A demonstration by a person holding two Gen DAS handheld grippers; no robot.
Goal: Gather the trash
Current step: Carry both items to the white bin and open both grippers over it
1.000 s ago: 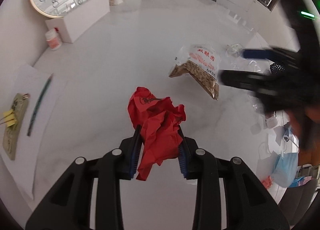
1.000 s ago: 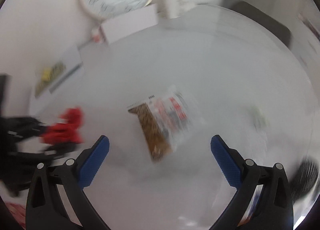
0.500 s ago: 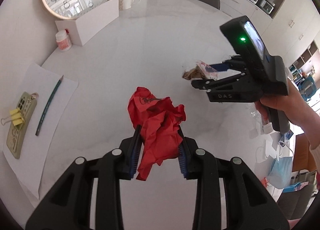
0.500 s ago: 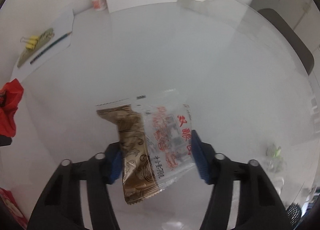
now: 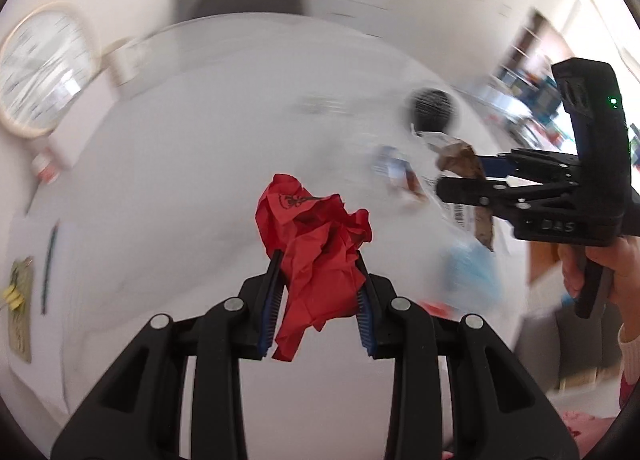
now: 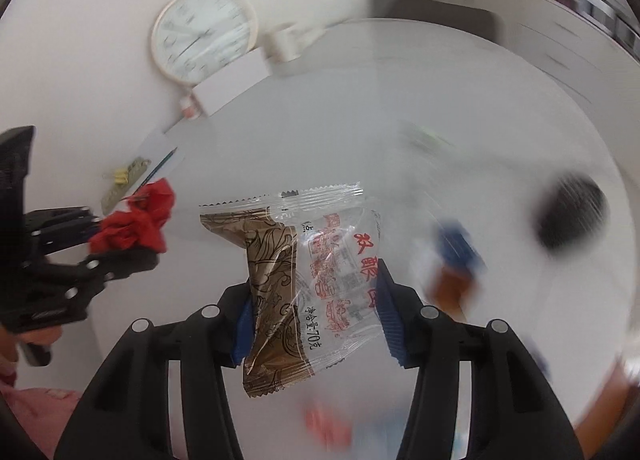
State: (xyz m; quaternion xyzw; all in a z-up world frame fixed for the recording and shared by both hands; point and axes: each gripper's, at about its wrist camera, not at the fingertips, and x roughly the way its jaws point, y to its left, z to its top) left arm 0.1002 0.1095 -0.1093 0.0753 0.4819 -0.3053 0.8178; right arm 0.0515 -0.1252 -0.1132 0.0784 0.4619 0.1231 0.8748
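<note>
My left gripper [image 5: 318, 296] is shut on a crumpled red paper [image 5: 316, 248] and holds it above the white table [image 5: 200, 140]. In the right wrist view that red paper [image 6: 136, 220] shows at the left, in the other gripper. My right gripper [image 6: 314, 316] is shut on a clear and brown snack wrapper [image 6: 304, 284] with red print, lifted off the table. From the left wrist view the wrapper [image 5: 464, 164] hangs from the right gripper [image 5: 460, 176] at the right, held by a hand [image 5: 616, 264].
A black round object [image 6: 568, 216] lies on the table at the right, blurred. A wall clock [image 6: 204, 40], a white card [image 6: 232, 84], a mug [image 6: 288, 44] and a small bottle [image 6: 186, 106] stand at the far edge. Paper with a pencil [image 6: 160, 164] lies at the left. Blue and orange litter [image 6: 456, 260] is blurred.
The right gripper closed on the snack wrapper and lifted it off the table. Both grippers have swung towards the right side of the table, each carrying its piece; the view is now blurred.
</note>
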